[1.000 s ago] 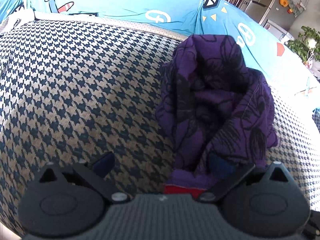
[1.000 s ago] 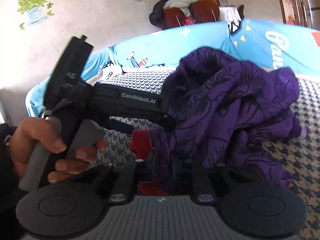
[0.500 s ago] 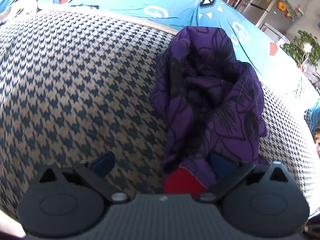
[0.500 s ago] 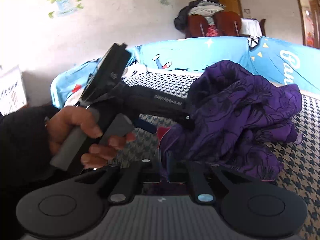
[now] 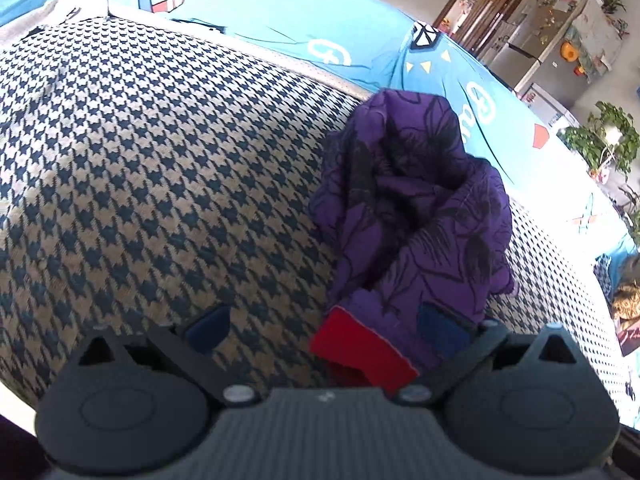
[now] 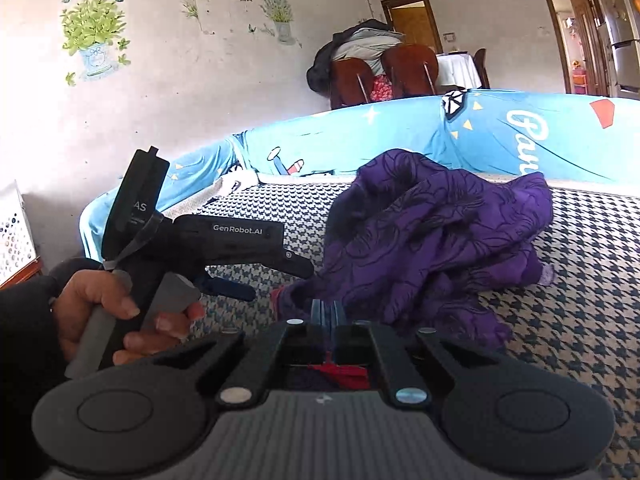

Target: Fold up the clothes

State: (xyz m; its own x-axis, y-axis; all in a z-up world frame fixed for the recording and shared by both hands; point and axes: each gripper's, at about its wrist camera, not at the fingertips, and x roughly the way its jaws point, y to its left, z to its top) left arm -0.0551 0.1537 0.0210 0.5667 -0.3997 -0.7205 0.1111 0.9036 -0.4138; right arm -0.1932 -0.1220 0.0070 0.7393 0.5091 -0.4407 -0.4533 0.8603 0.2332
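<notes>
A crumpled purple garment (image 5: 416, 216) with a black flower print and a red hem band (image 5: 362, 354) lies on the houndstooth sofa seat (image 5: 160, 168). My left gripper (image 5: 324, 332) is open, with the red hem between its blue pads but not pinched. In the right wrist view the garment (image 6: 432, 232) lies heaped just ahead, and my right gripper (image 6: 328, 314) is shut on its near red edge. The left gripper's body (image 6: 224, 240) and the hand holding it show at the left of that view.
A light blue printed cover (image 5: 280, 12) drapes the sofa back (image 6: 520, 136). Behind it stand wooden chairs (image 6: 384, 72) piled with clothes, a wall with stickers and a fridge (image 5: 560, 52). A potted plant (image 5: 604, 140) stands at the far right.
The right gripper has closed fully on the garment's red edge and drawn it in. The left gripper has stayed open and shifted slightly, with more of the red hem showing between its pads.
</notes>
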